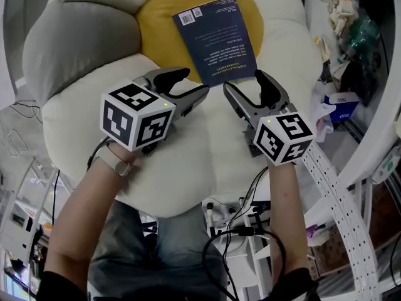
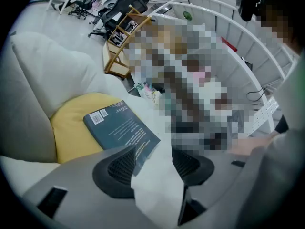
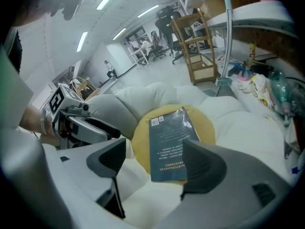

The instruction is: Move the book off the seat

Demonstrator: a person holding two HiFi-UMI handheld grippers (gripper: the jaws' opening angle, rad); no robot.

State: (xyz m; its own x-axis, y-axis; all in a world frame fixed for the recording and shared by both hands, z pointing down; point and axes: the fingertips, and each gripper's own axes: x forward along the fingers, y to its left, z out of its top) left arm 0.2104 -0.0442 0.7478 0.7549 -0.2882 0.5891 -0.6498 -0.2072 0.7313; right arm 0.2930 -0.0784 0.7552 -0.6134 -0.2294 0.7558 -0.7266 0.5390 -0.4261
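A dark teal paperback book (image 1: 216, 39) lies flat, back cover up with its barcode at the far left corner, on the round mustard-yellow centre cushion (image 1: 156, 17) of a flower-shaped seat with plump cream fabric petals (image 1: 188, 155); its near end reaches past the yellow onto the cream. The left gripper (image 1: 191, 83), grey with black ribbed pads and a black-and-white marker cube (image 1: 136, 116) at its back, hangs over the near cream petal with its jaws well apart, tips just beside the book's near left corner. In the left gripper view that gripper (image 2: 155, 163) holds nothing: only cream fabric shows in the gap, and the left pad overlaps the book's (image 2: 121, 128) near corner in the picture, though whether it touches the cover cannot be told. The right gripper (image 1: 245, 83), with its own marker cube (image 1: 283, 137), sits just beside the book's near edge, by the right corner, jaws spread wide. In the right gripper view the right gripper (image 3: 155, 161) clamps nothing; the near end of the book (image 3: 167, 142) shows in the gap beyond the pads, neither pad pressing on it. The two grippers are close together, tips angled towards each other and down at the seat.
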